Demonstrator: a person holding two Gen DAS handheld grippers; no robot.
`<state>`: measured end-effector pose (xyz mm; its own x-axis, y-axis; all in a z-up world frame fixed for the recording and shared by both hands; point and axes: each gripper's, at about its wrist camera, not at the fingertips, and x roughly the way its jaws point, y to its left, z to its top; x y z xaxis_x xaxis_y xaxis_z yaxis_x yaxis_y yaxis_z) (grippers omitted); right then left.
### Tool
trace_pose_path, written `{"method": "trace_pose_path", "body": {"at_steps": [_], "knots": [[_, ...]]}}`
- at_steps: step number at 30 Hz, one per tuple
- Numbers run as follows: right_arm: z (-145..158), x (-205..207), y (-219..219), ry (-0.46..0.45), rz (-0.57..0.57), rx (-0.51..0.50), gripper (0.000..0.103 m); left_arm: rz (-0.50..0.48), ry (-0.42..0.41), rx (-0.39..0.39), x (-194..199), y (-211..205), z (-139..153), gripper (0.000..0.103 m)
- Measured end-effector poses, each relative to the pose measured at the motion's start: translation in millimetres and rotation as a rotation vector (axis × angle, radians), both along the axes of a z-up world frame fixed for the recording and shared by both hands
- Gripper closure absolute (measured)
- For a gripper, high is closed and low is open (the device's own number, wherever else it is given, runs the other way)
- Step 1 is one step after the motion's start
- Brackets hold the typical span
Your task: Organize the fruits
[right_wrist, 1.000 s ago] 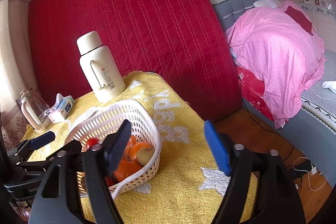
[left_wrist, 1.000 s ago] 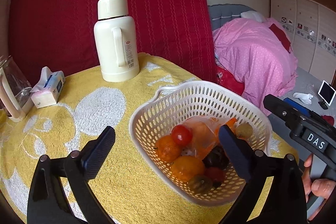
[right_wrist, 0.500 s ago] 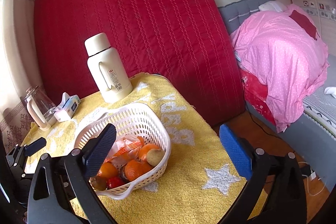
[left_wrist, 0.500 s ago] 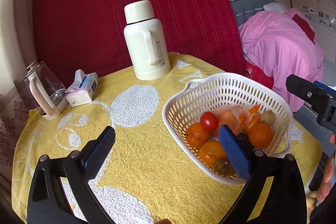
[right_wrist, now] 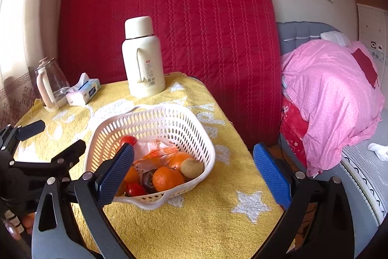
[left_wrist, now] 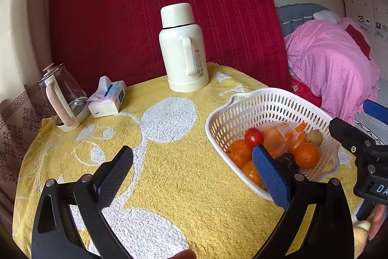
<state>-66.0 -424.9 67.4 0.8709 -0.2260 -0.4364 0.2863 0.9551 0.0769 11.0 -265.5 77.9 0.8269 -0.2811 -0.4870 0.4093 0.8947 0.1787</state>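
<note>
A round table covered by a yellow terry cloth with white shapes [left_wrist: 169,186] fills the lower half of both views. A white perforated plastic basket [right_wrist: 155,123] sits at centre in the right wrist view and at right of centre in the left wrist view. All the fruit on show lies inside it: several oranges [right_wrist: 167,177], a red tomato [left_wrist: 253,137], a brownish kiwi [right_wrist: 192,168], a dark round fruit [right_wrist: 148,180] and a crumpled clear plastic bag with orange print [right_wrist: 155,152]. No fruit lies loose on the cloth, so the gathering looks largely finished, perhaps complete. The left gripper [left_wrist: 194,169] hovers at lower centre with jaws wide apart, holding nothing. The right gripper [right_wrist: 194,169] likewise stands wide open and empty, near the basket. In the upper half stand a cream thermos flask [left_wrist: 183,47], a tissue pack [left_wrist: 108,98] and a glass kettle [left_wrist: 61,96].
</note>
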Motion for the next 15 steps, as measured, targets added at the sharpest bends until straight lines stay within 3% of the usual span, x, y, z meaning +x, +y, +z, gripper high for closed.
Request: {"method": "trace_pose_path", "body": {"at_steps": [15], "knots": [[-10,9,18,0.043,0.044,-0.042,0.003,-0.008,0.000,-0.014,2,5,-5,0.005]]}}
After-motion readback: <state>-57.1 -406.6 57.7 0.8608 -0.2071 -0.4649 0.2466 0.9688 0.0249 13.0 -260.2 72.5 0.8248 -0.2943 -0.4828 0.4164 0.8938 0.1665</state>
